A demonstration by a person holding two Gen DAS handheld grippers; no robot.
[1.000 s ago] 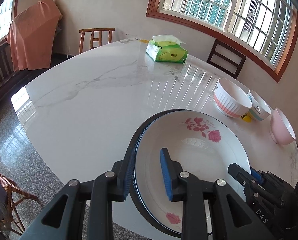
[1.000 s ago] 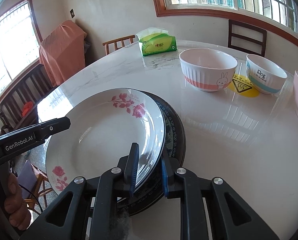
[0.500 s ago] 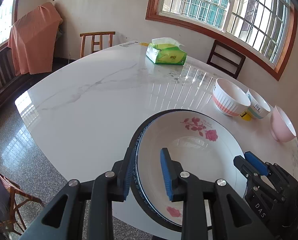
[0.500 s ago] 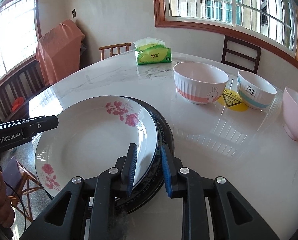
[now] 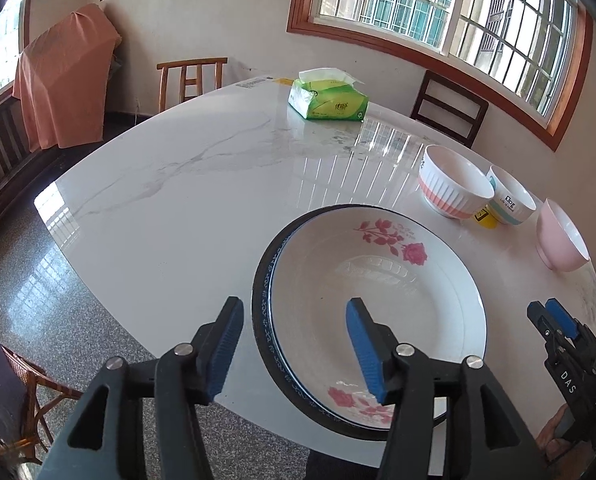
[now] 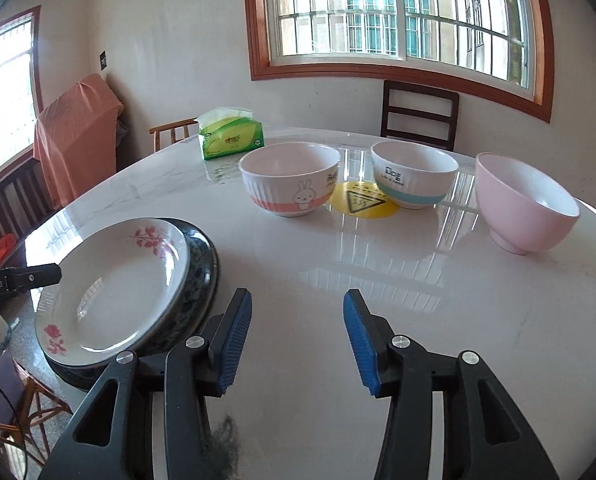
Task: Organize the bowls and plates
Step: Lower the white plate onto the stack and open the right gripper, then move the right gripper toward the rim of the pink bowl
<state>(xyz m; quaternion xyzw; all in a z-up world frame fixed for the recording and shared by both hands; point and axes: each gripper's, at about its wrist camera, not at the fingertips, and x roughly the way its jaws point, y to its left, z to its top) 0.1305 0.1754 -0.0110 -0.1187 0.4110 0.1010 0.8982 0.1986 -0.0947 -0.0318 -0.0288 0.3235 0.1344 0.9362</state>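
change: both claws let go of plate stack, left claw opening astride rim, right claw opening, empty, swung toward bowls | rose plate nested on dark plate at bench edge | next, likely: rabbit bowl

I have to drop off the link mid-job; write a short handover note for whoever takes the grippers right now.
Left gripper: jaws opening, straddling the near rim of the plates, pads not pressing.
Right gripper: jaws opening, nothing between them, over bare table.
Done: rose plate sits stacked on the dark plate near the table edge.
Left: three bowls unstacked in a row: rabbit bowl, blue-banded bowl, pink bowl. Probably nest them next.
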